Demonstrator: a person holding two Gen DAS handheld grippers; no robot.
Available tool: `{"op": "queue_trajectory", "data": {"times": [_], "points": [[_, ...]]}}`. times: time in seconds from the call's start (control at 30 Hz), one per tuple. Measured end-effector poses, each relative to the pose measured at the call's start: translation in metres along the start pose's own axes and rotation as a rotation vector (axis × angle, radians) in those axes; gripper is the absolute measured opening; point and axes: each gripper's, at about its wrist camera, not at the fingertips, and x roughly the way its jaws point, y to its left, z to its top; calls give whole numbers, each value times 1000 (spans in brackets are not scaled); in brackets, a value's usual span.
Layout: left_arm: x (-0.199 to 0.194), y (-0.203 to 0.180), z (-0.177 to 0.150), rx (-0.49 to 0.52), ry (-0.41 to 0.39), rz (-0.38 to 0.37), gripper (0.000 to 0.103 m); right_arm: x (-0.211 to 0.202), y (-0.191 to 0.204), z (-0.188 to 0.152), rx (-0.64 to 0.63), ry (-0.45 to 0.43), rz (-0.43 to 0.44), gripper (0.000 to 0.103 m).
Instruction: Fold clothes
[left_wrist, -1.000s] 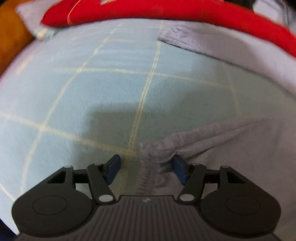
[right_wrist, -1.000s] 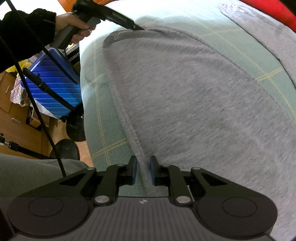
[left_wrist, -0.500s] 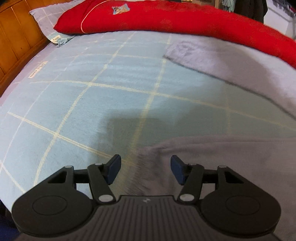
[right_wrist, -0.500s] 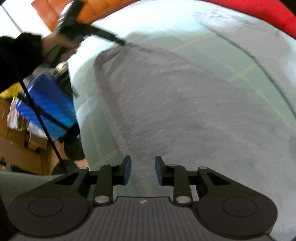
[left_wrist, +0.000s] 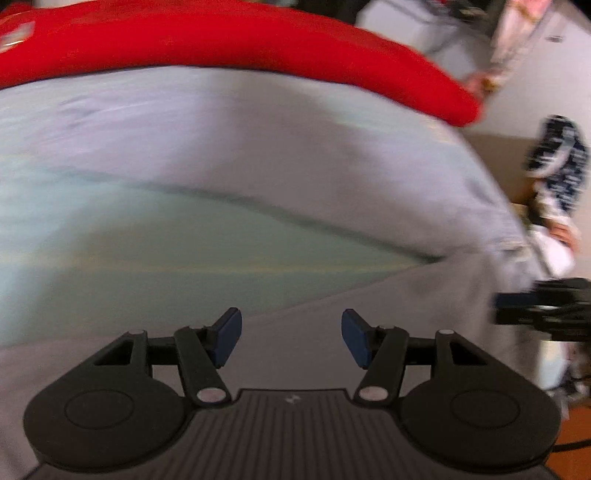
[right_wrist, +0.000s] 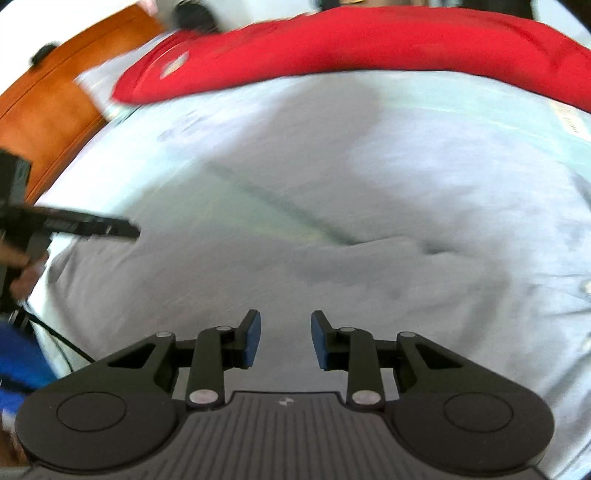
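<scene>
Released since earlier, grey garment (right_wrist: 332, 258) lies flat, lightly creased, blurred.

Matt grey cloth garment (right_wrist: 332, 266), seemingly soft; glossy wooden headboard (right_wrist: 55, 110)

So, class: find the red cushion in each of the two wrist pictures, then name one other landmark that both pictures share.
Left wrist view: the red cushion arcs across the top, from the left edge to right of centre, behind the grey garment.
Right wrist view: the red cushion spans the top, from left of centre to the right edge.
Shared landmark: the dark slanting fold edge of the grey garment, also seen at.
</scene>
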Motion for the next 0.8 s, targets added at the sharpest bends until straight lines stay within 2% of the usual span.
{"op": "queue_trajectory", "data": {"times": [0.1,0.23,0.37,0.5,0.6,0.8], "points": [[26,-25,11,-7,26,-110,59,10,-19,-5,41,0,-52,35],[59,-40,28,-111,59,-241,61,4,-25,-23,51,-19,-50,35],[100,-55,45,-181,110,-272,63,2,-32,-36,82,-17,-46,35],[144,-65,46,-234,206,-336,65,-2,-38,-43,91,-37,-38,35],[157,-75,49,-275,204,-407,71,-6,-43,-42,100,-59,-33,37],[181,-96,56,-353,231,-548,71,-3,-52,-32,113,-101,-24,38]]}}
